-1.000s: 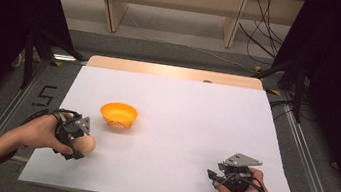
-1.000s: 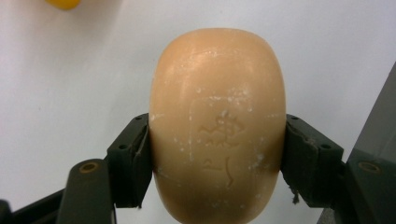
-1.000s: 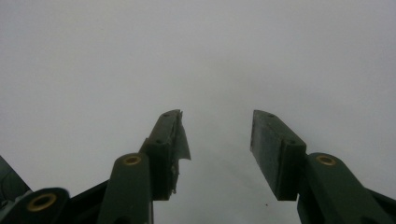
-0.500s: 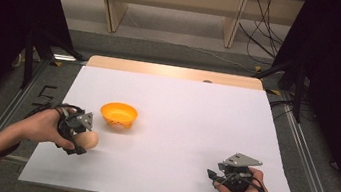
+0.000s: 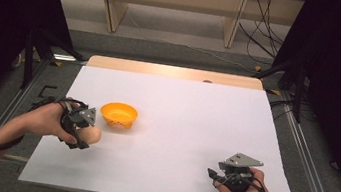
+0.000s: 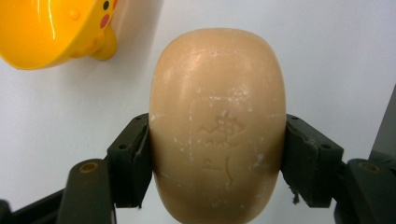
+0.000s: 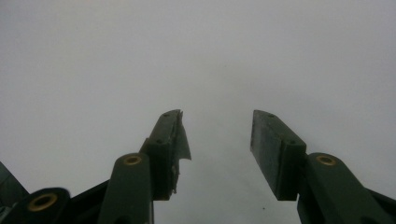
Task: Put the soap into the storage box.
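My left hand-held gripper (image 6: 217, 154) has its jaws clamped on both sides of a tan bar of soap (image 6: 217, 128). In the high view I see that soap (image 5: 88, 135) at the lower left of the frame, over the white counter (image 5: 180, 122), just beside the orange bowl (image 5: 119, 114) and not in it. My right hand-held gripper (image 7: 217, 140), at the lower right in the high view (image 5: 215, 178), stands part open and grips nothing.
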A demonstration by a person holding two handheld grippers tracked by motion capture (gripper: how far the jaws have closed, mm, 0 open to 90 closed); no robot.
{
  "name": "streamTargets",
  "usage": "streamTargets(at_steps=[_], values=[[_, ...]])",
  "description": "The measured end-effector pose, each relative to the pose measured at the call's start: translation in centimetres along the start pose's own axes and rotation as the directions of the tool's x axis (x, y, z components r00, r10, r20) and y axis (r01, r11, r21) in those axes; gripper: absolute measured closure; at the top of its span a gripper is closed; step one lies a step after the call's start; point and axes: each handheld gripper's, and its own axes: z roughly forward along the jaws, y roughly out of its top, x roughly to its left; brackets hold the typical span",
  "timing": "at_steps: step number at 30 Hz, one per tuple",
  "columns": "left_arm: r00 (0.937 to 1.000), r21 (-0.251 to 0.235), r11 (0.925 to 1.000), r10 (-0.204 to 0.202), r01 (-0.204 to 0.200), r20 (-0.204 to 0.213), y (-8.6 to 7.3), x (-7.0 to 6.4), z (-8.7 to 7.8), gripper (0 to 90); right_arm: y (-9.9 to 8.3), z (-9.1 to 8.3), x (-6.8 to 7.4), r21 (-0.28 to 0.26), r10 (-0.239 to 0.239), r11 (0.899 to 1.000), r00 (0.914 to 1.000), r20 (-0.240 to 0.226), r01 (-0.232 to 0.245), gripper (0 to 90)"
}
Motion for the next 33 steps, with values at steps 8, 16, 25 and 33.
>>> streamTargets(at_steps=[8,16,25,33], values=[[1.0000,-0.003,1.0000,0.006,-0.006,-0.001,0.4,0.6,0.0,32.4,0.0,-0.2,0.1,0.004,0.022,1.000,0.9998,0.002,-0.022,53.9],[0.9995,-0.008,0.9996,0.029,-0.029,-0.012,0.9,1.2,-0.1,32.3,-0.1,-0.1,0.0,-0.004,0.009,1.000,0.9999,0.004,-0.009,53.9],[0.9996,-0.017,0.9995,0.027,-0.027,-0.011,1.6,1.7,-0.2,32.3,-0.1,0.0,-0.2,-0.017,-0.009,1.000,1.0000,-0.001,0.009,53.9],[0.9989,-0.023,0.9987,0.046,-0.046,-0.012,2.2,2.3,-0.4,32.3,-0.1,-0.1,-0.2,-0.006,-0.006,1.000,1.0000,-0.002,0.006,53.9]])
